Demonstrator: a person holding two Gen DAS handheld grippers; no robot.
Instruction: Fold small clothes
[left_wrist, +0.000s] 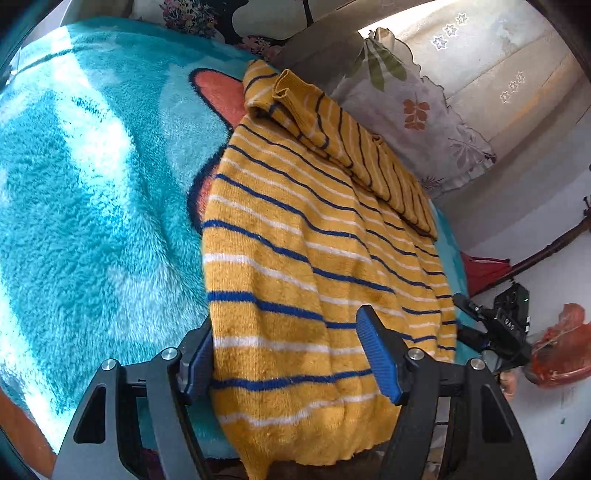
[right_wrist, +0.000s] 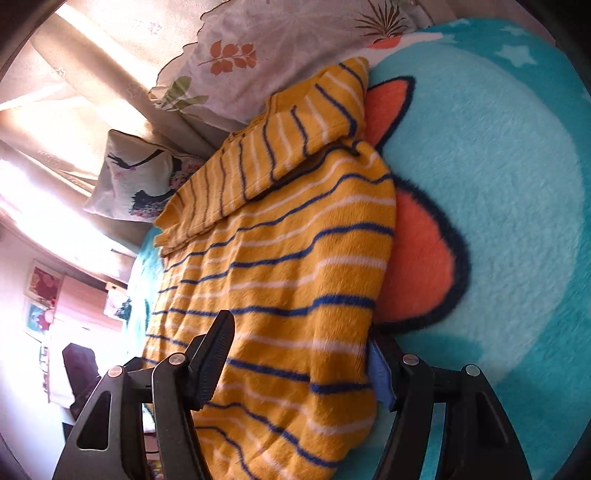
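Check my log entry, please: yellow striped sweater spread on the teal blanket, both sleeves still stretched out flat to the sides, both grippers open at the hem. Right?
Not quite: the sleeves are not stretched out to the sides; they lie folded across the top of the sweater, as the left wrist view shows. The rest stands: teal blanket, left gripper and right gripper open at the hem.

Two wrist cameras look close along opposite edges of the same striped sweater (left_wrist: 314, 258) toward the pillows (right_wrist: 258, 59).

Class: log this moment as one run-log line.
sweater: sleeves folded | left gripper: open at hem | right gripper: open at hem | blanket: beneath
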